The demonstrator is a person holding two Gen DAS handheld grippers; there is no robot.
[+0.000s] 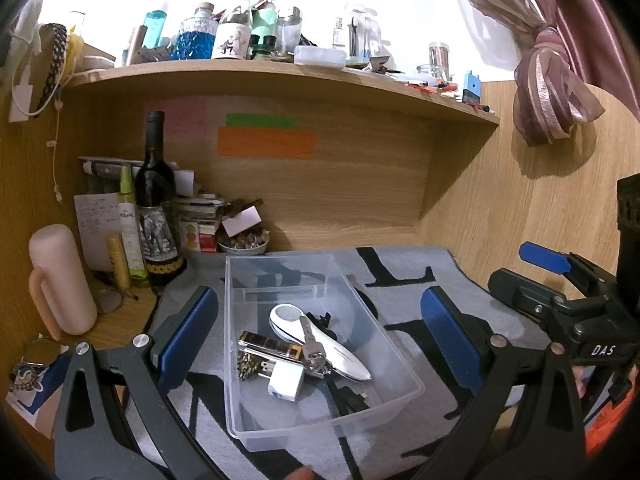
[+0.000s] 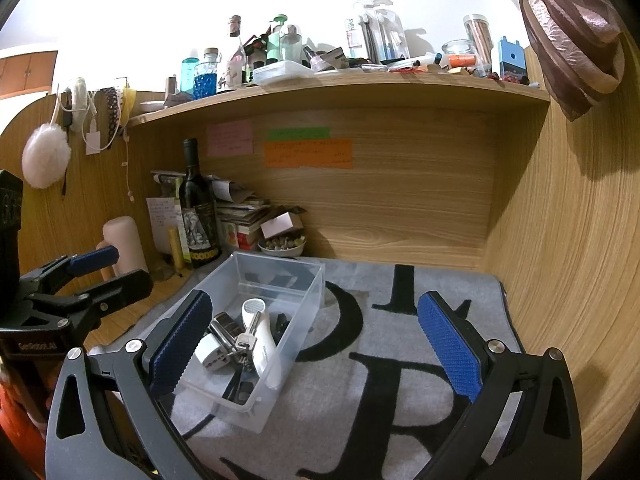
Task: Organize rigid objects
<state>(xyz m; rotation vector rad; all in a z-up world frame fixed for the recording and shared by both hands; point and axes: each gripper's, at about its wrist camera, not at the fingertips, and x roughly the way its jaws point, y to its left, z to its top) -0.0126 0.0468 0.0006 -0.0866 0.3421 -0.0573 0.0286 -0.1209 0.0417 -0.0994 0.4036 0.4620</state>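
A clear plastic bin stands on a grey mat with black letters. In it lie a white magnifier-shaped tool, keys, a striped lighter-like case, a white plug adapter and dark cables. My left gripper is open, its blue pads either side of the bin, holding nothing. My right gripper is open and empty, just right of the bin. The right gripper also shows at the right edge of the left wrist view, and the left gripper at the left edge of the right wrist view.
A wine bottle, a pink mug, tubes, stacked books and a bowl of small items crowd the back left corner. A cluttered shelf hangs overhead. A wooden wall closes the right side.
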